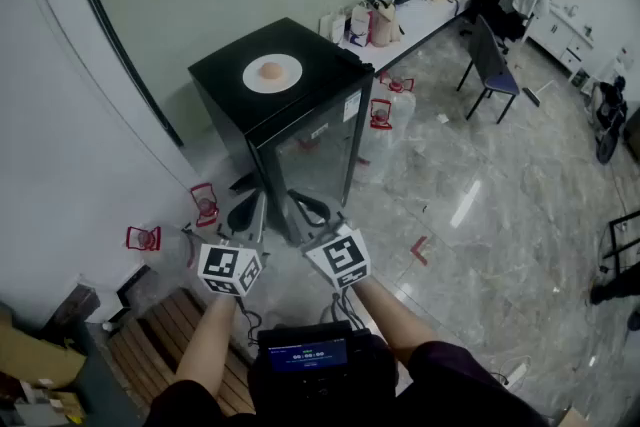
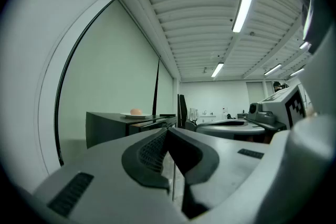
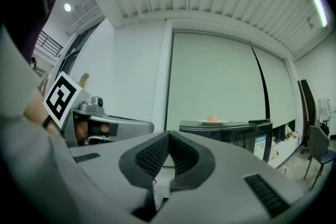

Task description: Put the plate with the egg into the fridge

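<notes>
A white plate (image 1: 272,73) with a brownish egg (image 1: 271,70) sits on top of a small black fridge (image 1: 300,130) with its door closed. Both grippers hang well short of the fridge, low and side by side. My left gripper (image 1: 252,213) is shut with nothing between its jaws, and my right gripper (image 1: 312,211) is shut and empty too. In the left gripper view the closed left gripper (image 2: 168,131) points at the fridge (image 2: 113,126), with the plate (image 2: 135,114) far off. In the right gripper view the right gripper (image 3: 169,135) faces the plate (image 3: 212,121) on the fridge (image 3: 236,134).
Water jugs with red handles (image 1: 380,113) stand on the floor right of the fridge, others (image 1: 204,203) to its left. A dark chair (image 1: 490,65) and a counter with bags (image 1: 385,20) lie beyond. A wooden pallet (image 1: 150,340) and a cardboard box (image 1: 35,355) are at my left.
</notes>
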Action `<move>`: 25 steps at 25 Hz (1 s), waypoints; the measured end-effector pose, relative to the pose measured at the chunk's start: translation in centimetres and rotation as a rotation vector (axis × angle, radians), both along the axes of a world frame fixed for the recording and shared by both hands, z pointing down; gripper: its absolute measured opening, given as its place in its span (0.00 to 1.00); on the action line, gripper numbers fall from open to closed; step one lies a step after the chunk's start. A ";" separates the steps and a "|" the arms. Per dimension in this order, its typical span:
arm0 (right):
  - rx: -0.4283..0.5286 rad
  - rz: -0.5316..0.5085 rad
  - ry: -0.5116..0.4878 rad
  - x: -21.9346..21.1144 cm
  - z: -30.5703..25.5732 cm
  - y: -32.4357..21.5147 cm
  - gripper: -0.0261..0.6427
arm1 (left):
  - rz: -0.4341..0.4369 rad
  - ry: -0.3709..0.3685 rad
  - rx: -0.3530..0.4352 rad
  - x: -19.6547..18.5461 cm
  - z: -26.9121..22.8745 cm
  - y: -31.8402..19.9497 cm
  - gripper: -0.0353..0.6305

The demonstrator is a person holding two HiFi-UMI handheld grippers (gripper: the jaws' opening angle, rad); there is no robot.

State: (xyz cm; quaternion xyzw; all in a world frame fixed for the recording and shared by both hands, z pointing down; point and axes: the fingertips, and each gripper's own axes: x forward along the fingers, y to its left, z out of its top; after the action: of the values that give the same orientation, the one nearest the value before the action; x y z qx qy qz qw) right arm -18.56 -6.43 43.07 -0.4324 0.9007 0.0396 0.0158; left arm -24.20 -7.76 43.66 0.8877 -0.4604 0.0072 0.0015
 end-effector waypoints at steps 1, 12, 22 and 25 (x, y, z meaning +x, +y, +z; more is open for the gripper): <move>-0.001 0.000 -0.001 -0.2 0.1 0.3 0.05 | 0.002 -0.004 0.001 -0.2 0.0 0.2 0.07; -0.048 0.113 0.038 -3.2 2.0 -0.1 0.05 | 0.074 -0.080 -0.005 -2.8 2.0 -0.4 0.07; -0.279 0.339 0.068 -5.4 13.1 -5.9 0.16 | 0.148 -0.125 -0.096 -4.9 8.7 -4.2 0.07; -0.325 0.406 0.080 -6.0 16.2 -7.9 0.19 | 0.184 -0.153 -0.114 -5.6 11.5 -6.0 0.07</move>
State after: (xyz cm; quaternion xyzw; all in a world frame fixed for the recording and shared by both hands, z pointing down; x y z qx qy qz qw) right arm -24.60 -14.37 59.28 -0.5993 0.7898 -0.0861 -0.0978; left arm -29.76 -13.72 55.19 0.9215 -0.3747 0.1011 0.0165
